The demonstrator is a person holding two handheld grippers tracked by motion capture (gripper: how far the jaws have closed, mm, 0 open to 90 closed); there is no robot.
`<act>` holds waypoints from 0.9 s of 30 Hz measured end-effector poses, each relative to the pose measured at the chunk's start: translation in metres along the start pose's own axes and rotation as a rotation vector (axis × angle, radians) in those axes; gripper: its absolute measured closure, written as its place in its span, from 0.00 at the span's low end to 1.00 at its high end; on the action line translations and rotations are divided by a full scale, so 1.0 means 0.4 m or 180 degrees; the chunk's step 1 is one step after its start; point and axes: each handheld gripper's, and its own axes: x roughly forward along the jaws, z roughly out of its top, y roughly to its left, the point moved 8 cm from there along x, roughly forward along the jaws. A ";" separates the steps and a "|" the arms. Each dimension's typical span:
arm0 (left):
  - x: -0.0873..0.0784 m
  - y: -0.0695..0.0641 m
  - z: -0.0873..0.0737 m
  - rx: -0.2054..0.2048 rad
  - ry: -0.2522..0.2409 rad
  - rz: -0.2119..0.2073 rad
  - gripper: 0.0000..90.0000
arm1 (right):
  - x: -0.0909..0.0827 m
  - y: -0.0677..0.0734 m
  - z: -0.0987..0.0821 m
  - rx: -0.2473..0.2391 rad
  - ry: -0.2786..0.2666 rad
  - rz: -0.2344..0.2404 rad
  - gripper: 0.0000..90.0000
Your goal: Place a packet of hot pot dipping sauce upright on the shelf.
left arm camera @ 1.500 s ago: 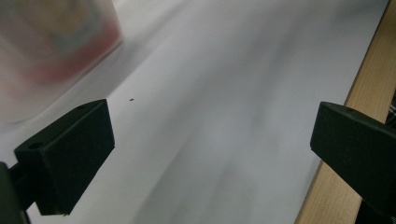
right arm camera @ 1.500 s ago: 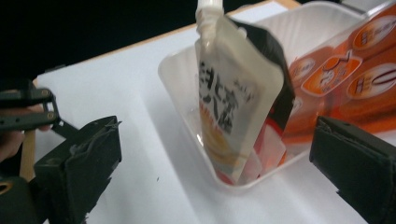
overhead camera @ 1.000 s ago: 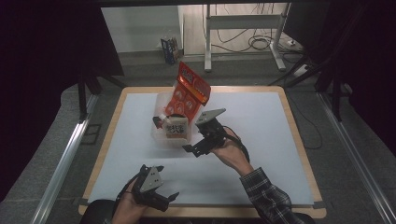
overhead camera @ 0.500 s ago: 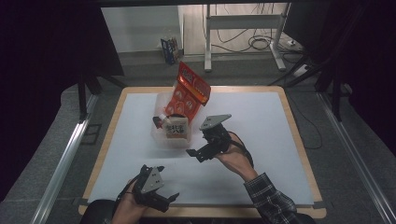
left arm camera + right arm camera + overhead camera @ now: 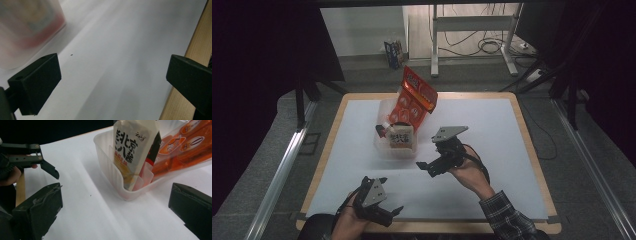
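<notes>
A translucent white plastic bin (image 5: 384, 145) (image 5: 113, 180) stands on the white table mat, left of centre. A cream pouch (image 5: 401, 137) (image 5: 131, 150) with black characters leans in it. A large orange-red snack bag (image 5: 414, 97) (image 5: 182, 147) sticks out of its far side. My right gripper (image 5: 432, 167) (image 5: 115, 212) hangs open just right of the bin, nothing between its jaws. My left gripper (image 5: 389, 212) (image 5: 112, 85) is open near the table's front edge, over bare mat, with the blurred bin (image 5: 27, 30) at upper left.
The wooden table rim (image 5: 432, 227) (image 5: 192, 45) runs close by the left gripper. The other hand's gripper (image 5: 32, 160) appears far left in the right gripper view. A metal stand and cables (image 5: 472, 35) are on the floor beyond the table.
My right gripper has drawn back from the bin toward the front and right, still open. The left gripper has stayed about where it was.
</notes>
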 end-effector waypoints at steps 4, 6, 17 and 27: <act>0.000 0.000 0.000 -0.0001 0.0003 0.0001 0.00 | -0.010 0.003 -0.008 -0.0015 0.0010 -0.0017 0.00; 0.000 0.000 -0.001 0.0000 0.0006 0.0001 0.00 | -0.013 0.004 -0.014 -0.0012 0.0037 0.0014 0.00; 0.000 0.002 -0.001 0.0011 0.0012 0.0007 0.00 | -0.027 -0.002 -0.057 -0.0023 0.0116 -0.0068 0.00; 0.001 0.002 -0.002 0.0010 0.0020 0.0009 0.00 | -0.042 -0.013 -0.089 0.0046 0.0106 -0.0142 0.00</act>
